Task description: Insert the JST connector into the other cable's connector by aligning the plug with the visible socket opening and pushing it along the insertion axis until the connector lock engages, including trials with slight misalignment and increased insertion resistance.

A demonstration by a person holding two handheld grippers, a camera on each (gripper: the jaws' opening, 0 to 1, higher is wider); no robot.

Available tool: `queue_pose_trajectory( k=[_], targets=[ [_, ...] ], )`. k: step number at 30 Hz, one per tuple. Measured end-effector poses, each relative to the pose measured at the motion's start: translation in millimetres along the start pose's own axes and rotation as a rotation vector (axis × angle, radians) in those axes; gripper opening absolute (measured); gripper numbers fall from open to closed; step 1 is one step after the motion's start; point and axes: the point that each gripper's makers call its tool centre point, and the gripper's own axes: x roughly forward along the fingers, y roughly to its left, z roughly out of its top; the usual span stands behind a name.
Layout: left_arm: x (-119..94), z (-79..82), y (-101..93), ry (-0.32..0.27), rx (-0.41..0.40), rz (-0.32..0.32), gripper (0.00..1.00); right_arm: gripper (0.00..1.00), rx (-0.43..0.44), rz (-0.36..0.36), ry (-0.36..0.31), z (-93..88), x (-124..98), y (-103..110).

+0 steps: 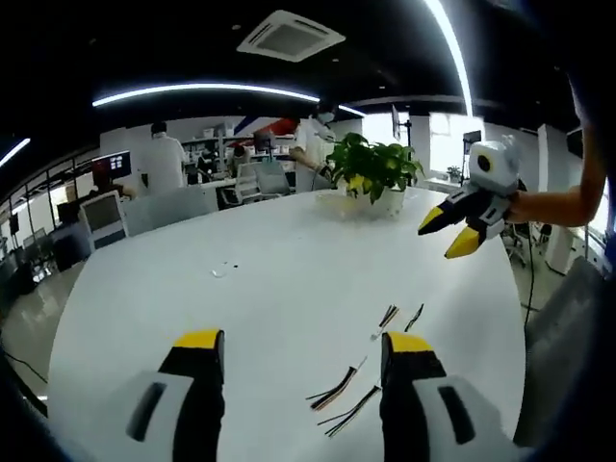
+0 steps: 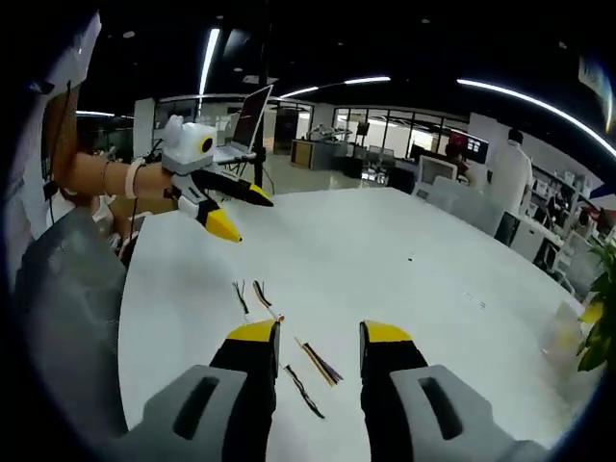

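Two short cable pairs lie on the white table (image 1: 241, 250). The multicoloured cables (image 1: 337, 391) rest just in front of my left gripper (image 1: 303, 341), which hovers open with nothing between its jaws. Thin dark cables (image 1: 400, 316) lie a little farther off. My right gripper (image 1: 448, 233) is held open in the air at the right, above the table edge. In the right gripper view, the multicoloured cables (image 2: 319, 364) lie between the jaws of my open right gripper (image 2: 319, 333), with the dark cables (image 2: 250, 295) beyond. My left gripper (image 2: 242, 211) hangs open at upper left. The connectors are too small to make out.
A potted plant (image 1: 372, 169) stands at the table's far end, also at the edge of the right gripper view (image 2: 603, 327). A grey chair back (image 2: 67, 318) sits close by the table. Office desks, monitors and standing people (image 1: 162, 159) fill the background.
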Motion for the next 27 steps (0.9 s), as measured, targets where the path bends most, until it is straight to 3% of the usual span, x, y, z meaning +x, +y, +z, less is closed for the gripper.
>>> queue_pose_trajectory(
  k=[4,8,10,16,18,21,27],
  targets=[
    [2.9,-2.9,0.4,0.001,0.009,-0.018,0.6,0.3,-0.025,0.043,0.004,0.7,7.5,3.2],
    [7.5,-8.0,0.9,-0.005,-0.057,-0.047,0.64,0.3,-0.019,0.109,-0.017,3.6,15.9,8.6],
    [10.5,-12.3,-0.3,0.007,-0.048,-0.051,0.69,0.3,-0.042,0.127,-0.009,0.6,20.5,10.7],
    [16.3,-20.1,-6.7,0.026,-0.013,-0.092,0.65,0.3,-0.076,0.168,0.027,-8.9,31.2,16.6],
    [20.1,-25.7,-8.9,0.058,0.065,-0.104,0.65,0.29,-0.082,0.176,0.034,-10.8,34.3,16.1],
    [24.6,-21.9,-22.9,0.03,-0.008,-0.165,0.64,0.27,-0.082,0.197,0.043,-14.0,39.4,17.7],
    [34.2,-28.5,-35.9,0.046,0.067,-0.22,0.56,0.24,-0.049,0.228,0.044,-24.1,49.1,14.8]
  ],
)
